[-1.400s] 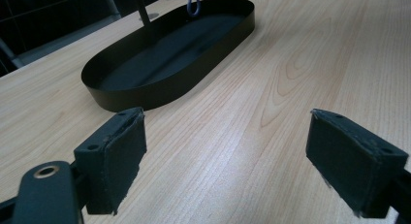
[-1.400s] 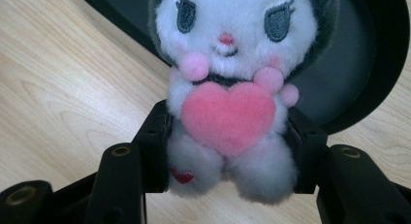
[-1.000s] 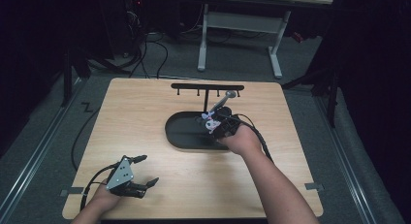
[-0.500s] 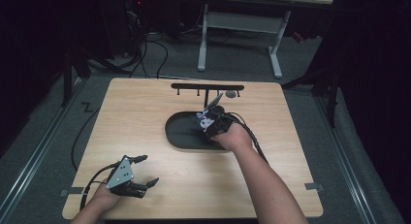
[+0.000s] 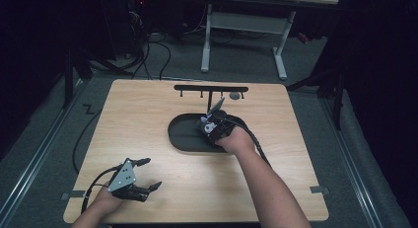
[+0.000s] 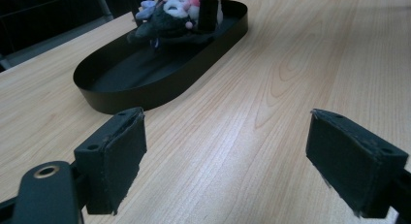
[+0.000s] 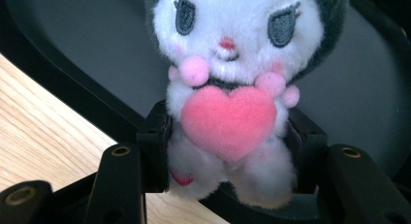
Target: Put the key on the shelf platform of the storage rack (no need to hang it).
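**Open table around a walled tray**

Your bare wooden table (image 5: 148, 124) gives free passage from 6 to 10 o'clock of the black tray (image 5: 180, 139). At 12 o'clock, the hook rack (image 5: 211, 89) blocks you; the tray's wall rims your right gripper (image 5: 211, 127).

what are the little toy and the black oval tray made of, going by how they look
The toy looks like soft plush: fuzzy white pile, stitched grey eyes, a felt-like pink heart. The tray seems to be thin metal or hard plastic, hard to tell which: a smooth, matte black wall with a crisp, even rim.
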Available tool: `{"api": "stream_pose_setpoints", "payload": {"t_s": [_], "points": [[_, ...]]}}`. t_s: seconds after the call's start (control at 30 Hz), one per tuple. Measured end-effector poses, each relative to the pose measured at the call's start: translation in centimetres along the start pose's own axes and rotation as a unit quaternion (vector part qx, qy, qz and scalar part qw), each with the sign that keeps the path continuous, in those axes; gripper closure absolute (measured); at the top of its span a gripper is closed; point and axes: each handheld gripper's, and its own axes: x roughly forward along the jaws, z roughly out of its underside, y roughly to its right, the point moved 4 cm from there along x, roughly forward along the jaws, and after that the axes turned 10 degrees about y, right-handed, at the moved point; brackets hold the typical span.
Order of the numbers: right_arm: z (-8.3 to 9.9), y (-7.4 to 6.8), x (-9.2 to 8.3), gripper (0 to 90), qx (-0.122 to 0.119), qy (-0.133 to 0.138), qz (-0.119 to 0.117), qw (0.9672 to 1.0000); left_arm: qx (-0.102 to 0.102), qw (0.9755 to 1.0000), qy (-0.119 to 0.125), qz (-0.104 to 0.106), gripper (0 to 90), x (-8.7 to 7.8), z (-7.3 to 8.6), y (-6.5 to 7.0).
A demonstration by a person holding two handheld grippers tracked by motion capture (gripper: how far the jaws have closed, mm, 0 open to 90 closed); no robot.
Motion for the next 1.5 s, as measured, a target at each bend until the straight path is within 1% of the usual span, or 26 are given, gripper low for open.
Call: {"api": "stream_pose_setpoints", "payload": {"t_s": [0.07,0.1,0.2,0.33,0.37,0.47,0.5,0.53,0.57,0.6,0.63,0.67,0.73,0.77,0.8,0.83,0.87,1.0,1.03,1.1,1.17,1.2,1.27,1.3,1.37,1.5], "points": [[0.4,0.3,0.1,46.9,0.004,-0.004,-0.001,1.0000,-0.001,1.0000,-0.002,0.002,15.4,0.0,0.0,0.0],[0.5,0.4,0.2,46.8,0.002,-0.006,0.002,1.0000,-0.002,1.0000,-0.004,0.002,15.4,0.1,0.0,-0.1],[0.9,0.3,0.5,46.7,0.003,-0.017,0.001,0.9999,0.001,1.0000,-0.007,0.004,15.4,0.2,0.0,0.0],[1.2,0.1,0.9,46.6,0.001,-0.017,-0.003,0.9998,0.000,1.0000,-0.007,0.005,15.4,0.2,0.0,0.0],[1.2,0.2,1.0,46.3,0.007,-0.015,-0.005,0.9999,-0.001,1.0000,-0.007,0.005,15.4,0.2,0.0,-0.1],[1.2,0.2,1.0,45.6,0.008,-0.013,-0.007,0.9999,-0.002,1.0000,-0.007,0.004,15.4,0.3,0.0,-0.1],[1.2,0.2,1.0,43.4,0.011,-0.013,-0.011,0.9998,-0.002,1.0000,-0.007,0.005,15.4,0.3,0.0,-0.1],[1.2,0.2,1.0,43.4,0.011,-0.013,-0.011,0.9998,-0.002,1.0000,-0.008,0.005,15.4,0.3,0.0,-0.1],[1.1,0.1,0.9,35.5,0.018,-0.009,-0.017,0.9997,-0.002,0.9999,-0.009,0.005,15.4,0.3,0.0,-0.1],[1.1,0.1,0.8,33.2,0.021,-0.006,-0.015,0.9997,-0.002,0.9999,-0.009,0.005,15.4,0.3,0.0,-0.1],[1.1,0.1,0.8,33.2,0.021,-0.006,-0.015,0.9997,-0.002,0.9999,-0.009,0.006,15.4,0.3,0.0,-0.1],[0.9,0.2,0.6,29.0,0.019,0.006,-0.016,0.9997,-0.002,0.9999,-0.010,0.006,15.4,0.4,0.0,-0.1],[0.8,0.2,0.5,28.2,0.022,0.010,-0.015,0.9996,0.000,0.9999,-0.012,0.007,15.4,0.4,0.0,-0.1],[0.8,0.1,0.3,28.1,0.028,0.011,-0.015,0.9994,0.001,0.9999,-0.012,0.007,15.4,0.4,0.0,0.0],[0.8,0.2,0.1,28.2,0.023,0.011,-0.016,0.9995,0.002,0.9999,-0.012,0.007,15.4,0.4,0.0,0.0],[0.8,0.1,0.0,28.2,0.027,0.014,-0.013,0.9995,0.003,0.9999,-0.012,0.007,15.4,0.4,0.0,0.0],[0.8,0.2,-0.1,28.2,0.021,0.017,-0.013,0.9995,0.005,0.9999,-0.013,0.009,15.4,0.3,0.0,0.1],[0.9,0.1,-0.8,28.0,0.026,0.020,-0.010,0.9994,0.004,0.9998,-0.016,0.006,15.4,0.4,0.1,0.0],[0.9,0.2,-1.0,27.9,0.020,0.024,-0.011,0.9995,0.005,0.9998,-0.016,0.006,15.4,0.4,0.1,0.1],[1.0,0.2,-1.4,28.0,0.019,0.029,-0.010,0.9993,0.009,0.9999,-0.008,0.000,15.4,0.1,0.0,0.2],[1.2,0.2,-1.7,27.7,0.011,0.032,-0.010,0.9994,0.011,0.9999,-0.001,-0.005,15.4,0.0,0.0,0.2],[1.3,0.1,-1.9,27.3,0.008,0.035,-0.007,0.9993,0.008,0.9999,-0.002,-0.006,15.3,0.0,0.0,0.2],[1.4,0.3,-2.2,27.0,0.012,0.040,-0.007,0.9991,0.000,0.9999,-0.004,-0.015,15.4,0.1,0.0,0.0],[1.6,0.4,-2.5,26.0,0.008,0.042,0.000,0.9991,0.000,0.9999,-0.003,-0.016,15.4,0.0,0.0,0.0],[1.7,0.5,-2.6,25.8,0.005,0.044,0.001,0.9990,0.004,0.9999,0.002,-0.017,15.4,-0.1,0.0,0.1],[1.8,0.7,-3.2,25.4,0.012,0.056,0.002,0.9983,0.005,0.9999,0.001,-0.012,15.4,0.0,0.0,0.2]]}}
